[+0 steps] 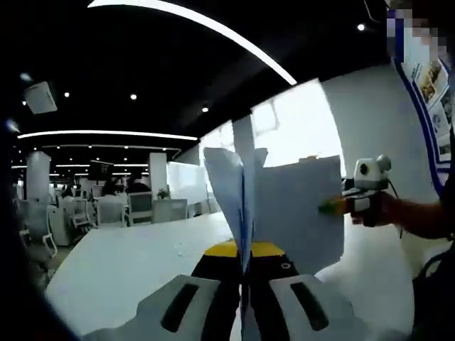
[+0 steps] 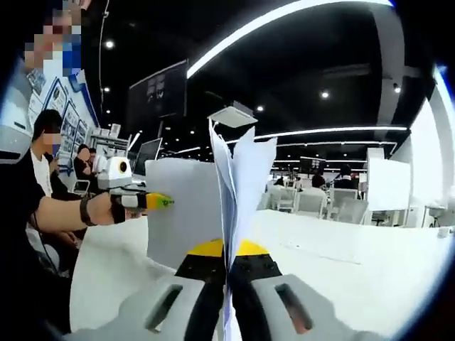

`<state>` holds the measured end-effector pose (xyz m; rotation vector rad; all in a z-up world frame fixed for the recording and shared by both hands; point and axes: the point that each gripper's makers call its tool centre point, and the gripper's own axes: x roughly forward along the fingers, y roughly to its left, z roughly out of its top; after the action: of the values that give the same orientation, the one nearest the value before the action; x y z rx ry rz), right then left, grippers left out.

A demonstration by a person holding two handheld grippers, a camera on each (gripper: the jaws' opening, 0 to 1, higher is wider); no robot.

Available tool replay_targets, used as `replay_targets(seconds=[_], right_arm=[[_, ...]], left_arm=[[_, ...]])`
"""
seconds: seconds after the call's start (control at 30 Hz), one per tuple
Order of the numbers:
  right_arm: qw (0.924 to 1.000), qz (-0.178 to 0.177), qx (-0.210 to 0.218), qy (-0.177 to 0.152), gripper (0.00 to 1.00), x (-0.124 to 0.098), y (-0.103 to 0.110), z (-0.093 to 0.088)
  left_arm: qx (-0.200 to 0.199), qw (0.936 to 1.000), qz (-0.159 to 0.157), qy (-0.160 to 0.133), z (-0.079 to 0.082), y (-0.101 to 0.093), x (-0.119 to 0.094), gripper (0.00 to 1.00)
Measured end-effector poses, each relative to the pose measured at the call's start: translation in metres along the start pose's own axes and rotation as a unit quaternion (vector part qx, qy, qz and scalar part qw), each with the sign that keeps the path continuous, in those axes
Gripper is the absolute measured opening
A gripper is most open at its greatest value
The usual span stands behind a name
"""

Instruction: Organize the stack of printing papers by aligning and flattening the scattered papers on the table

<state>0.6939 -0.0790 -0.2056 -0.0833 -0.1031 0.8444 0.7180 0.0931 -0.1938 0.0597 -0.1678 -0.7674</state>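
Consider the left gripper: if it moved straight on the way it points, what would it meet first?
Probably nothing new: the left gripper is already shut on the papers; beyond them, the white table.

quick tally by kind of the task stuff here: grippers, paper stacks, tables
grippers: 2 (left gripper, right gripper, each shut on the stack's edge)
paper stacks: 1 (stack of papers, held upright)
tables: 1 (white table)
total: 4
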Motion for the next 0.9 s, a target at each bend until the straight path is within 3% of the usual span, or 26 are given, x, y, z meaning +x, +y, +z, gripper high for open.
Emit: replay_targets(seconds=[0.03, 0.1, 0.17, 0.23, 0.33, 0.47, 0.77, 0.9], right_arm=[[1.0000, 0.000, 0.000, -0.001, 0.00, 0.001, 0.000, -0.001], [0.9989, -0.003, 0.024, 0.040, 0.00, 0.001, -0.002, -0.027], [0.9981, -0.013, 0.027, 0.054, 0.03, 0.000, -0.007, -0.042], [0.9978, -0.022, 0.027, 0.057, 0.07, -0.001, -0.010, -0.046], [0.9972, -0.016, 0.048, 0.055, 0.09, -0.003, -0.010, -0.044], [0.9977, -0.028, 0.038, 0.049, 0.13, -0.007, -0.016, -0.035], [0.9960, -0.028, 0.074, 0.042, 0.01, -0.008, -0.018, -0.032], [0.9960, -0.021, 0.078, 0.040, 0.00, -0.009, -0.015, -0.032]], left_arm=[[0.003, 1.0000, 0.003, 0.002, -0.003, 0.001, 0.000, 0.07], [-0.005, 0.9990, 0.014, 0.041, -0.023, 0.005, 0.000, 0.10], [-0.008, 0.9983, 0.016, 0.055, -0.035, 0.005, 0.001, 0.15], [-0.006, 0.9984, 0.012, 0.056, -0.038, 0.002, -0.001, 0.15], [-0.003, 0.9985, 0.011, 0.053, -0.036, 0.001, -0.002, 0.15], [0.013, 0.9983, 0.018, 0.053, -0.032, 0.005, -0.003, 0.16], [-0.014, 0.9987, -0.001, 0.049, -0.034, -0.004, -0.001, 0.06], [0.009, 0.9987, -0.002, 0.049, -0.033, -0.009, 0.001, 0.06]])
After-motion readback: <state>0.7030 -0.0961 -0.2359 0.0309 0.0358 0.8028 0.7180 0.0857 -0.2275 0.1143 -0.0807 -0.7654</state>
